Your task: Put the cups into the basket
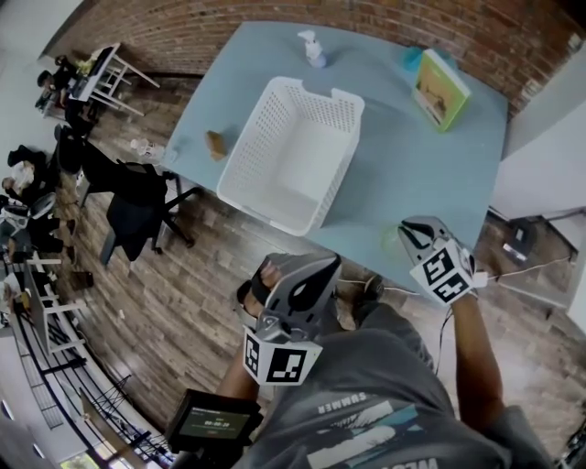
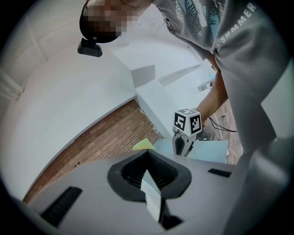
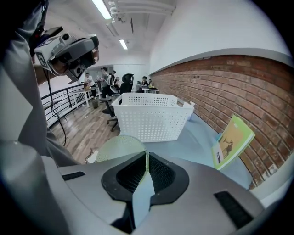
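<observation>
Cup [image 3: 117, 147] is pinched by its rim in right claw [image 3: 146, 167]; judged light, flimsy, crushable. Left claw [image 2: 149, 181] is clamped on white strip [image 2: 154, 198].

You've got a white perforated plastic basket [image 1: 291, 156] on a smooth matt desk [image 1: 403, 174]. Rough brick wall [image 1: 275, 27], wood-plank floor [image 1: 183, 302]. Cup [image 3: 120, 146]: thin translucent plastic, finely dotted. Book [image 1: 441, 90] cover: glossy paper. Your shirt [image 1: 385, 403]: grey cloth.
</observation>
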Action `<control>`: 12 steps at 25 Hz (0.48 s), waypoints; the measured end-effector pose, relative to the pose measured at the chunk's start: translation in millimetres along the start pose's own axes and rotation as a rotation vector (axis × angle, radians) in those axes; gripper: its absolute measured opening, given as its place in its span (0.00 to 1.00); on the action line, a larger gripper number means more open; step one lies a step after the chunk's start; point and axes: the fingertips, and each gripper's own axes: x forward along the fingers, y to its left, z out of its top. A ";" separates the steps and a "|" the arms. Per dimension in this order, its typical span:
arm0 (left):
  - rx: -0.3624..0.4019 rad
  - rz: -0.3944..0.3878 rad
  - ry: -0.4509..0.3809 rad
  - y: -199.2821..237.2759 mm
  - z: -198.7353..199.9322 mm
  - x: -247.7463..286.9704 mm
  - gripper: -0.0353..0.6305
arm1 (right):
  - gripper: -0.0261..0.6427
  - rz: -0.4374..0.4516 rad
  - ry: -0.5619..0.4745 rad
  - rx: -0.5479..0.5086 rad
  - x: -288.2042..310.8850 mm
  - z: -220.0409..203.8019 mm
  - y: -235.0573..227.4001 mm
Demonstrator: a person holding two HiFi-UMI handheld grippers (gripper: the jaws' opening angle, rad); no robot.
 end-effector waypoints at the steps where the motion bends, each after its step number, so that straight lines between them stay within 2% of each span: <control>1: 0.001 0.002 -0.002 0.5 0.4 1.6 0.05 | 0.09 -0.004 -0.010 -0.007 -4.9 4.6 -0.5; 12: 0.004 0.011 -0.028 2.9 3.8 20.0 0.05 | 0.09 -0.068 -0.122 -0.095 -58.3 48.9 -11.3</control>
